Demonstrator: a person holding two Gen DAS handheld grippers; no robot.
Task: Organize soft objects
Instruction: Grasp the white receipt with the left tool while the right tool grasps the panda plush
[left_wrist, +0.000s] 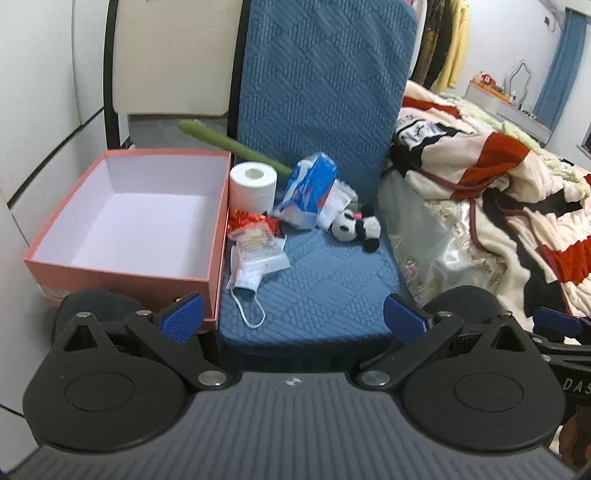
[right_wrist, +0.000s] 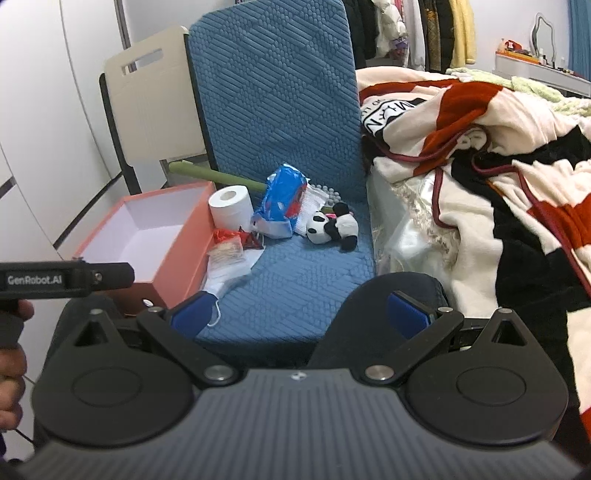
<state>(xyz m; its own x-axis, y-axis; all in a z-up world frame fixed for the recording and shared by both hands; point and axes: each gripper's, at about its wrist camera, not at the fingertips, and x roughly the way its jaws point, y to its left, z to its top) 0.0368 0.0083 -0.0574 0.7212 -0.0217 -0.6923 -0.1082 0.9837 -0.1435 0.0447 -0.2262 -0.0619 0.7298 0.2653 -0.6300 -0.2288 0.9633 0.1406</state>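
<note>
At the left edge of my right wrist view, "GenRobot.AI" stands in pale letters on the black bar of my left gripper. At the right edge of my left wrist view, "DAS" shows on my right gripper, cut off by the frame.

Both wrist cameras look forward and slightly down at the blue chair, from near its front edge. The right view stands further right; both share the pink box.
</note>
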